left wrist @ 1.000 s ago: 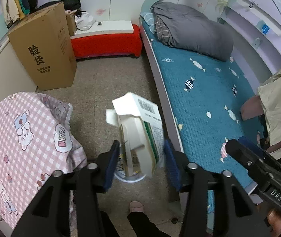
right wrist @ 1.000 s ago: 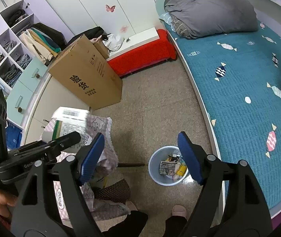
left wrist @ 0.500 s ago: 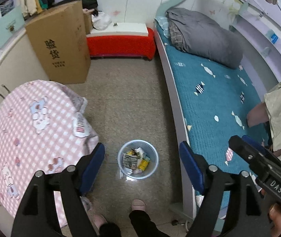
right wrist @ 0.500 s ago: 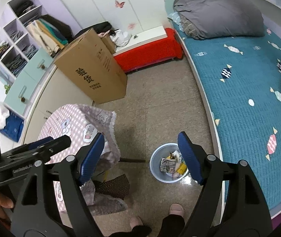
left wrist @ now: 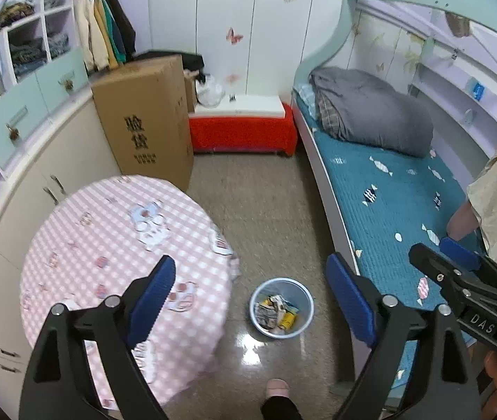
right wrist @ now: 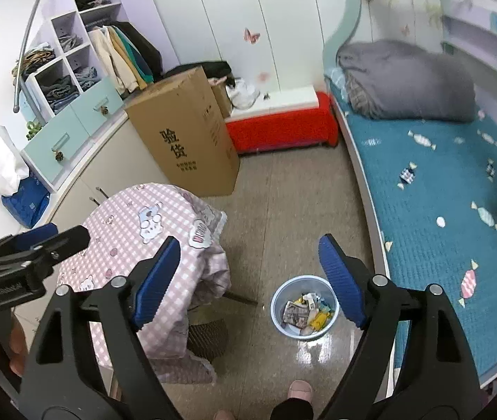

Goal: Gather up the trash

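Trash [left wrist: 276, 313] is sitting in the bin [left wrist: 281, 288] on the floor, between the bench [left wrist: 115, 245] and the bed [left wrist: 398, 203]. My left claw [left wrist: 248, 287] has just been opening and its jaws are wide with nothing between them. My right claw [right wrist: 250, 269] has opened a bit further too, also empty. Both hang above the bin, well apart from it.
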{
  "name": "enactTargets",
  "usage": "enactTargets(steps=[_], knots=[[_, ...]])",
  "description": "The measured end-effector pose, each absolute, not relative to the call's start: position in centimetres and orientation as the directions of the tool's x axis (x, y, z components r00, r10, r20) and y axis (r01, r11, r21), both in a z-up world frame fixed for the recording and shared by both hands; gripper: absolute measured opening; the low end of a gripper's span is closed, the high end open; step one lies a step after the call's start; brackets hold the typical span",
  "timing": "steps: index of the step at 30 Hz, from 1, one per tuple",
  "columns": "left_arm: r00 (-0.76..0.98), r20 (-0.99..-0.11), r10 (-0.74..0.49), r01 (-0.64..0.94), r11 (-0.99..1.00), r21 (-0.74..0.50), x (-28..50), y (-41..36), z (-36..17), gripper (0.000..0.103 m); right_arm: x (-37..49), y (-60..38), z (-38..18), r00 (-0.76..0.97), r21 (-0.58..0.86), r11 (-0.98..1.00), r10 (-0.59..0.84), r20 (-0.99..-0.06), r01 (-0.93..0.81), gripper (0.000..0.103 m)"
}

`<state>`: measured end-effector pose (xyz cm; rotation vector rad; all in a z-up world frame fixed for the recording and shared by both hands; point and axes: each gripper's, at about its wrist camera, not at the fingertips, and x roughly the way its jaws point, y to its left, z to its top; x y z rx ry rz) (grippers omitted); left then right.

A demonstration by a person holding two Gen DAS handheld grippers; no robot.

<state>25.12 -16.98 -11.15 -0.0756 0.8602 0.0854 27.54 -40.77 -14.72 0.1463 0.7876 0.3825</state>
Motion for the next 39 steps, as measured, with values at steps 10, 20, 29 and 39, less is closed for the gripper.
enactTargets(steps=[10,20,29,39], knots=[[0.742,-0.668,0.049,-0.075,0.997,-0.01,15.5,-10.9,-7.5,0.09,17.7,-35.4,-11.4,0.735,0.211,0.941,0.337,-0.588,-0.263,0.084],[0.822,-0.569,0.032,-0.04,0.999,-0.002,8.6,-6.7,-5.0,0.091,9.9,-32.0,-9.9,0.813,0.19,0.962,0.267,-0.518,-0.195,0.091],[0.86,-0.509,0.025,-0.024,1.0,0.01,5.1,-5.2,-2.5,0.092,5.8,-30.9,-8.2,0.841,0.189,0.97,0.228,-0.491,-0.152,0.091],[0.875,-0.483,0.021,-0.016,1.0,0.015,3.4,-5.6,-1.1,0.092,2.1,-30.1,-5.8,0.867,0.126,0.979,0.199,-0.458,-0.158,0.093]])
